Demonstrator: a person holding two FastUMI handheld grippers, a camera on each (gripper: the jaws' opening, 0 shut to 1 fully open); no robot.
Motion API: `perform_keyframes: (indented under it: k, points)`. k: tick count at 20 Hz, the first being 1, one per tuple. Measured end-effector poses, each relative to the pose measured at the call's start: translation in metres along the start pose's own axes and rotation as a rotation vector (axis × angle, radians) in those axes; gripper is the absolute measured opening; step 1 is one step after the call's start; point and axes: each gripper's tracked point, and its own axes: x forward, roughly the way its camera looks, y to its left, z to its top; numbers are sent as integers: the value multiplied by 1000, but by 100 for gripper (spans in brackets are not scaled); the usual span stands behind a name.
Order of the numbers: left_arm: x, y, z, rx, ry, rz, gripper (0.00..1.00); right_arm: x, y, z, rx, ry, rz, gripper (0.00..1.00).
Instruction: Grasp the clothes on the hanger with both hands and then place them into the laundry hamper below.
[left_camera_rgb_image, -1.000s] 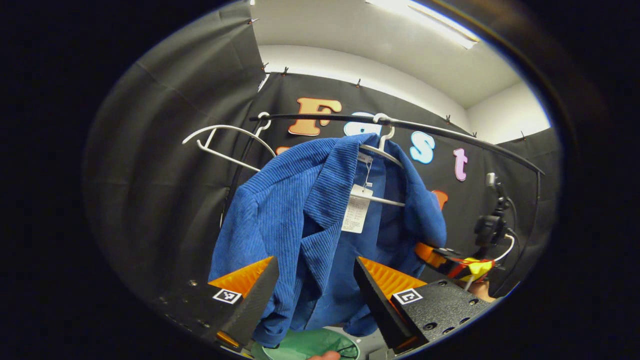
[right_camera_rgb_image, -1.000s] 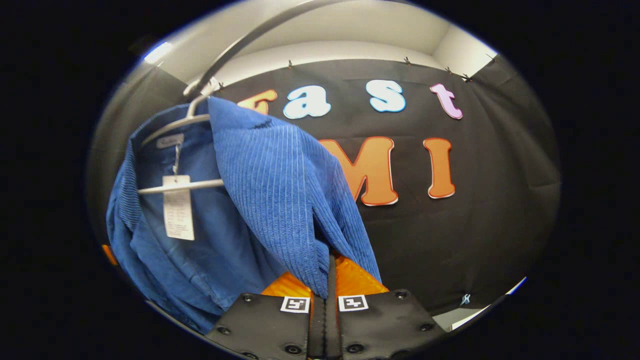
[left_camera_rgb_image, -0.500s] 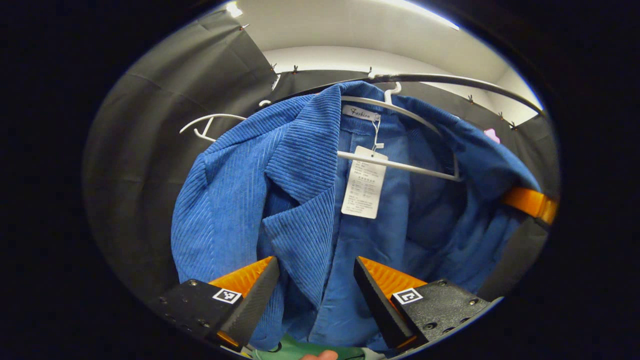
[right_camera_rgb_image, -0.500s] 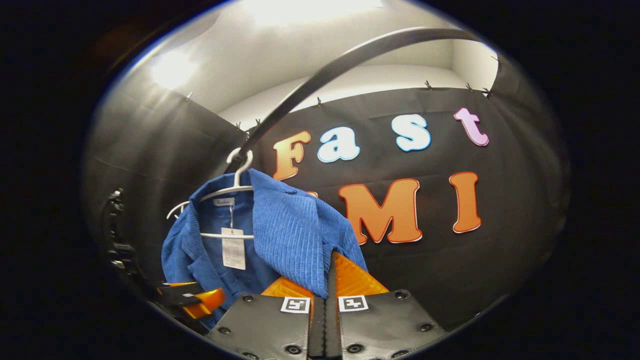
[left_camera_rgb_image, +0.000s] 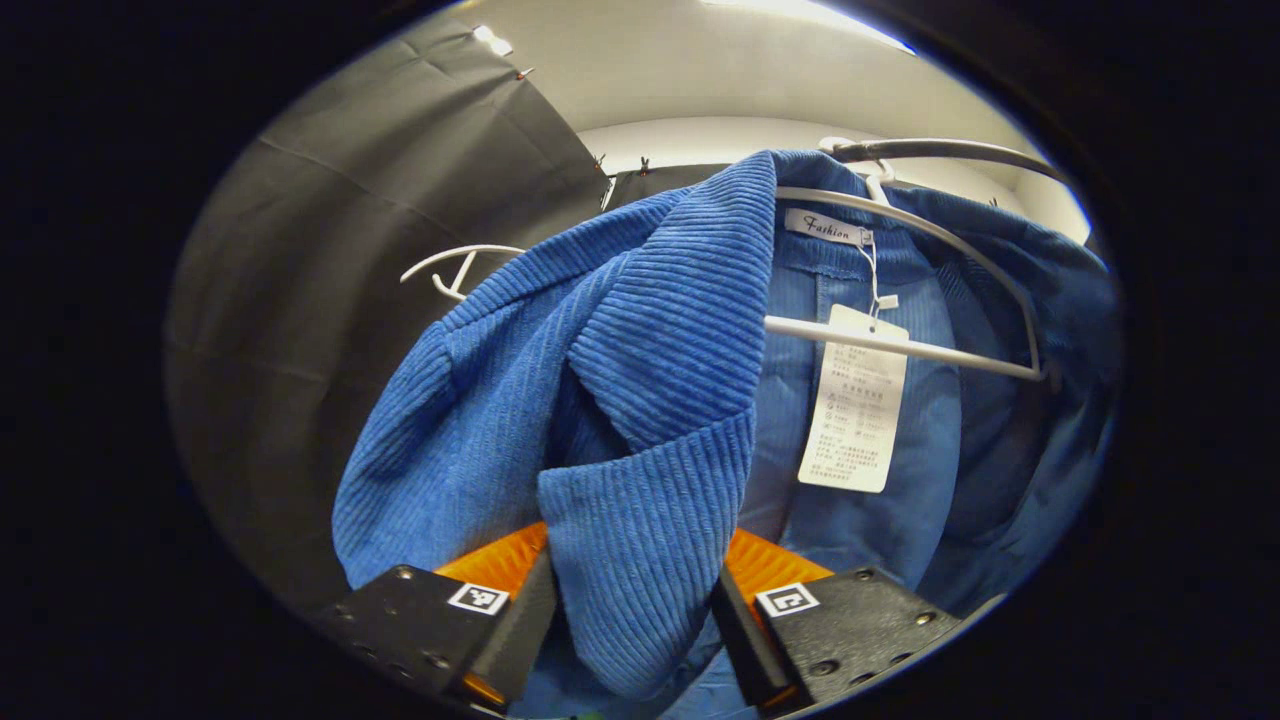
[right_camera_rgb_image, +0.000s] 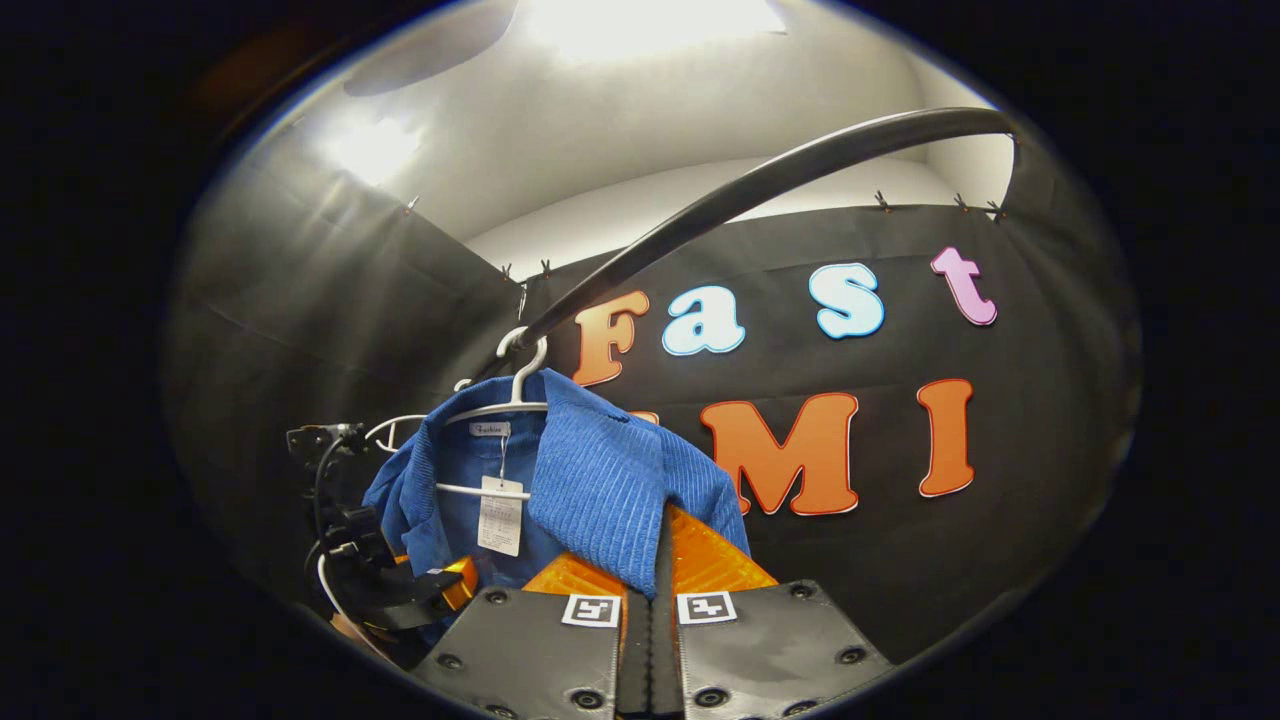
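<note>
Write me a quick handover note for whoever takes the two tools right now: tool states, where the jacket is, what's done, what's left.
Right tool: shut on the blue jacket, pinching its front edge.
Left tool: open, fingers either side of the other lapel, not pressing.
The jacket hangs on the white hanger on the rail.
Done: one grasp of two.
Left: close the left tool, lift the jacket off the hanger, lower it into the hamper.

One blue corduroy jacket (left_camera_rgb_image: 640, 400) counted. Two white hangers seen: one (left_camera_rgb_image: 900, 345) carrying jacket, one (left_camera_rgb_image: 450, 270) bare behind it. One black rail (right_camera_rgb_image: 760, 185). One paper tag (left_camera_rgb_image: 853, 400). Two grippers counted: left (left_camera_rgb_image: 635, 625), right (right_camera_rgb_image: 647, 590).
</note>
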Motion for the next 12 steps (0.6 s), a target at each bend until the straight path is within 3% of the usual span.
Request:
perform_keyframes:
  k: [2,4,6,7,10,12]
  points:
    - [-3,-1,-9,85,33,-70,39,3,-4,0,3,-11,-18,7]
    - [-13,9,3,155,22,-85,7,6,-6,1,-3,-23,-36,7]
    - [-29,29,29,195,-22,-56,8,8,-9,4,-14,-42,-66,7]
    - [-34,37,44,207,-43,-39,2,9,-11,6,-15,-54,-82,7]
    - [-47,68,99,257,-119,51,8,13,-15,7,-23,-78,-120,7]
    - [-50,87,137,297,-170,113,5,16,-15,9,-28,-85,-136,7]
